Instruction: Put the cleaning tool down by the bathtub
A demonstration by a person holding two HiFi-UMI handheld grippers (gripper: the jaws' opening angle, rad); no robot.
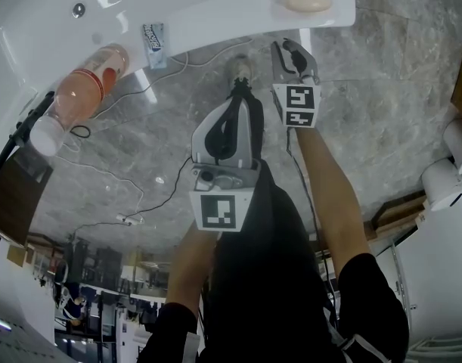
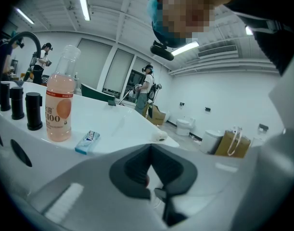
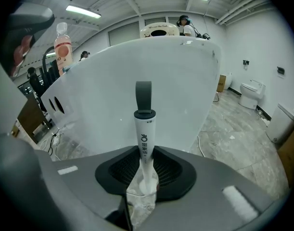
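Right gripper: you're pinching the cleaning tool between its jaws; the pads are pressing on the white handle low down, where a pale cloth-like end is bunching up.
Cleaning tool: it's sticking out along the jaws with its grey loop at the far end; it's hanging in front of the bathtub outer wall, above the marble floor; can't tell whether the loop is touching the wall.
Left gripper: you're holding it with jaws pressed together and nothing between them; it's facing the tub rim.
Head view: both grippers are hanging over the floor just beside the tub; the right one is sitting nearer the rim, the left one further back toward you.
Tub rim: a bottle of pinkish drink is standing upright; a small blue-and-white packet is lying just beside it; black taps are standing on the bottle's other side; a soap bar is lying at the corner near the right gripper.
Floor: a thin cable is trailing along the tub base.
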